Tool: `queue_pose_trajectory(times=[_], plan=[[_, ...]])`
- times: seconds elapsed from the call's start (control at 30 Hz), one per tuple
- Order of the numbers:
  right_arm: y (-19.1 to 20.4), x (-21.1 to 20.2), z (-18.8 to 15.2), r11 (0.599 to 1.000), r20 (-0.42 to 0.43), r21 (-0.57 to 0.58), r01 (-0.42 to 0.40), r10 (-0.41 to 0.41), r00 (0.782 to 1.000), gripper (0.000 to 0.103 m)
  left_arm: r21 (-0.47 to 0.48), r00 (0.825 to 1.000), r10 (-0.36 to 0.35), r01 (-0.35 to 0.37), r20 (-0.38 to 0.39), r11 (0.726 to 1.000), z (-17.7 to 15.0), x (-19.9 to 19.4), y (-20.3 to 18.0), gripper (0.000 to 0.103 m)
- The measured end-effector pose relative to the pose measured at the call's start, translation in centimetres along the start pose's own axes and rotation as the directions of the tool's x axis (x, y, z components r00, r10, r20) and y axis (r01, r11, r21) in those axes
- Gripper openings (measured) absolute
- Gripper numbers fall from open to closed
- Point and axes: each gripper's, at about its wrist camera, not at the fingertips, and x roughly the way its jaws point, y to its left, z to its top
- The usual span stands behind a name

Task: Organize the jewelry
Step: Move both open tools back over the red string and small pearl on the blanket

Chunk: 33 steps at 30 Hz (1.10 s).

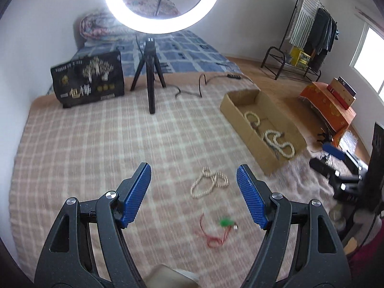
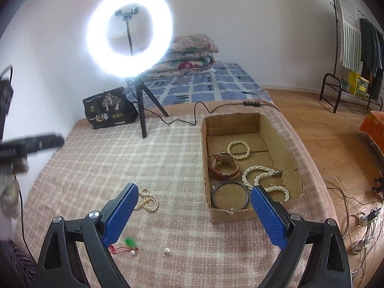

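Note:
A loose pearl necklace [image 1: 210, 183] [image 2: 148, 200] lies on the checked blanket, just beyond my left gripper [image 1: 194, 170], which hangs open and empty above it. Nearer lies a red cord with a green charm [image 1: 216, 230] [image 2: 127, 243], and beside it a small pearl piece [image 2: 167, 250]. My right gripper [image 2: 195, 188] is open and empty, in front of the cardboard box [image 2: 230, 216] [image 1: 242, 120]. The box holds a bead bracelet [image 2: 238, 150], a brown-strapped watch [image 2: 224, 165], a pearl necklace [image 2: 264, 180] and a bangle [image 2: 229, 193].
A ring light on a black tripod [image 1: 150, 76] [image 2: 141, 110] stands at the blanket's far side, its cable [image 2: 199, 112] trailing toward the box. A black printed bag [image 1: 88, 81] leans by the wall. The bed's right edge drops to a wooden floor with cables [image 2: 360, 216].

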Motion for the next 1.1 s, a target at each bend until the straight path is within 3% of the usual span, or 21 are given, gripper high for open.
queue_pose_trajectory(times=[0.2,0.37,0.57,0.77,1.1], plan=[[0.9,-1.0,-1.6,0.999,0.01,-0.042,0.001,0.0,1.0,0.096,0.013,0.992,-0.086,0.087,-0.088,0.996,-3.9,0.9,-0.5,0.076],[1.5,-0.1,-3.5,0.998,-0.078,-0.052,-0.03,0.026,0.997,0.095,0.061,0.98,-0.134,0.144,-0.145,0.988,-5.9,1.7,-1.4,0.076],[1.8,1.7,-5.1,0.997,-0.187,-0.058,-0.055,0.043,0.981,0.085,0.124,0.961,-0.154,0.186,-0.229,0.975,-8.3,3.5,-2.8,0.076],[2.1,3.8,-6.4,0.995,-0.272,-0.049,-0.088,0.071,0.96,0.074,0.186,0.943,-0.136,0.199,-0.304,0.962,-10.7,5.6,-4.3,0.062],[2.6,6.5,-8.0,0.992,-0.352,-0.056,-0.112,0.085,0.932,0.059,0.275,0.937,-0.072,0.173,-0.341,0.946,-12.2,8.2,-5.7,0.061]])
